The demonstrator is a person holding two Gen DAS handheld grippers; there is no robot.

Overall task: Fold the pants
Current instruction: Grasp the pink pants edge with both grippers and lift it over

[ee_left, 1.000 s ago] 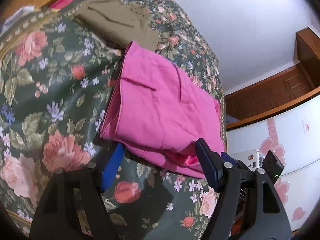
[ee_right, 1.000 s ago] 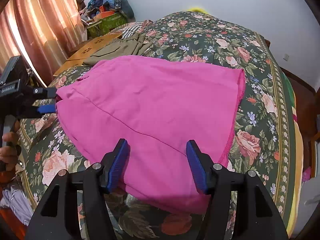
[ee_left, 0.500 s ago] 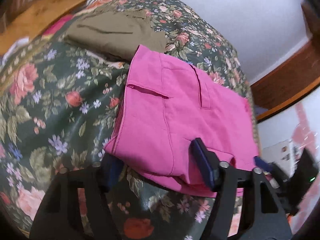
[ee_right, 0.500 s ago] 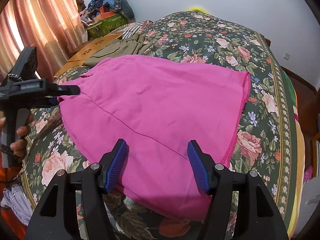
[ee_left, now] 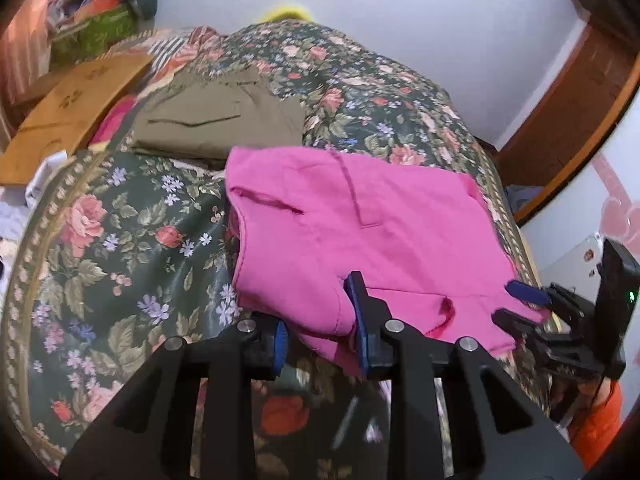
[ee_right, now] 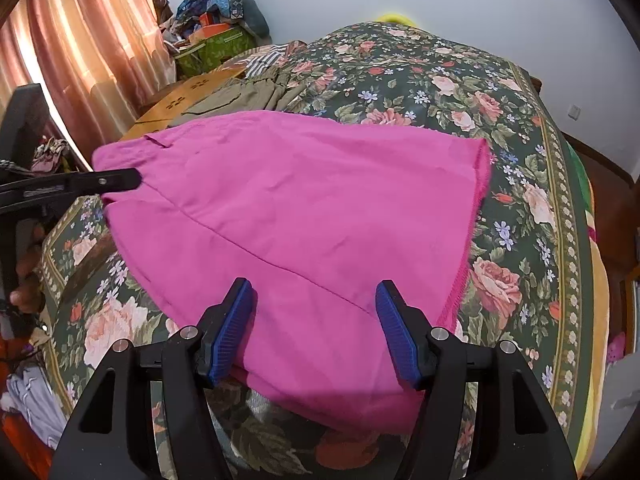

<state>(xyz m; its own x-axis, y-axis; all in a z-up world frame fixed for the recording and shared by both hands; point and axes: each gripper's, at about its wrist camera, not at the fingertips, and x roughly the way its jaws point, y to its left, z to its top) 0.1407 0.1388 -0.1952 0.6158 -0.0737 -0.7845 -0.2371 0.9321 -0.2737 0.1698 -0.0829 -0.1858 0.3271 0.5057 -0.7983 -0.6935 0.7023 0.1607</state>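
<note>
Pink pants (ee_left: pixel 372 232) lie folded on a floral bedspread (ee_left: pixel 120 248), also in the right wrist view (ee_right: pixel 304 216). My left gripper (ee_left: pixel 320 328) is at their near waist corner with the jaws narrowed around the fabric edge, one pad under the cloth; a firm pinch does not show. It also shows in the right wrist view (ee_right: pixel 116 180), its tip at the pants' left corner. My right gripper (ee_right: pixel 316 320) is open, its blue pads on either side of the near hem; it also shows in the left wrist view (ee_left: pixel 524 304).
Folded olive pants (ee_left: pixel 220 120) lie on the bed behind the pink ones. A wooden board (ee_left: pixel 76 112) and a clothes pile (ee_right: pixel 216 20) stand at the far left by the curtain (ee_right: pixel 80 56). A wooden door frame (ee_left: pixel 568 112) is at the right.
My left gripper has swung in to the pants' waist corner and its jaws have narrowed around the fabric edge. My right gripper has stayed open at the near hem.
</note>
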